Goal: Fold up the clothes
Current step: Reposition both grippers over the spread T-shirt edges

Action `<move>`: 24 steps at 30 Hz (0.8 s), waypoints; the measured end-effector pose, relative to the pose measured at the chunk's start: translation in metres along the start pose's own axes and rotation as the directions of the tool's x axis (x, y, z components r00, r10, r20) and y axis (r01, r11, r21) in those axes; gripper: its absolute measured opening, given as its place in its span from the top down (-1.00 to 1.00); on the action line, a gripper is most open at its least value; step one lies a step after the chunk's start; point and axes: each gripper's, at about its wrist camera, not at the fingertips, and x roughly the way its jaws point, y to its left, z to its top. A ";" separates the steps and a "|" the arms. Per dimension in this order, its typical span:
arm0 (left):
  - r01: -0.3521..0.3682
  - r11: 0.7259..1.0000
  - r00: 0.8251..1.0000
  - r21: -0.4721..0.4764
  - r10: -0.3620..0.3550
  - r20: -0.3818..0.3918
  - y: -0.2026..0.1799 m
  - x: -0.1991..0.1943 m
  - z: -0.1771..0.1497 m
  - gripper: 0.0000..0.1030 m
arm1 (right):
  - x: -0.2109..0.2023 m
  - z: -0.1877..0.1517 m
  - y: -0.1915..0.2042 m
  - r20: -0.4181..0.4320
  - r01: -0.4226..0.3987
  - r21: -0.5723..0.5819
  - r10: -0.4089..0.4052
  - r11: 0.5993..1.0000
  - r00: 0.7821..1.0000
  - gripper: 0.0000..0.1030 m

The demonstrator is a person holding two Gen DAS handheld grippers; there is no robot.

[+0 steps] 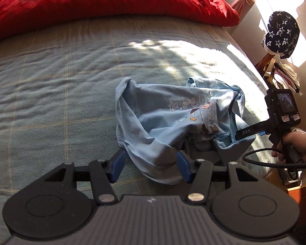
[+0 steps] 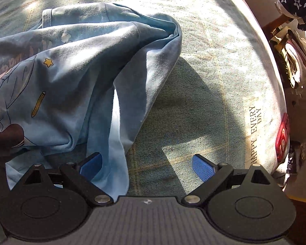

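Here, crumpled blue shirt point(image 1: 169, 122) between both open grippers' fingers.

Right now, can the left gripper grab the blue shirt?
Probably yes. The left gripper is open, and a fold of the crumpled blue shirt already lies between its pads, with nothing blocking it on the bed.

"HAPPY EVERY DAY" on the bedsheet point(image 2: 255, 126), "DAS" on the right hand-held gripper point(image 1: 237, 135), perhaps "加油吧" on the shirt point(image 1: 153, 126).
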 end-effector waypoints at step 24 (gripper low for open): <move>-0.097 0.995 0.987 -0.001 0.096 -0.128 -0.100 0.051 0.049 -0.10 | 0.034 0.023 -0.168 0.067 -0.295 -0.057 0.298 0.954 0.952 -0.99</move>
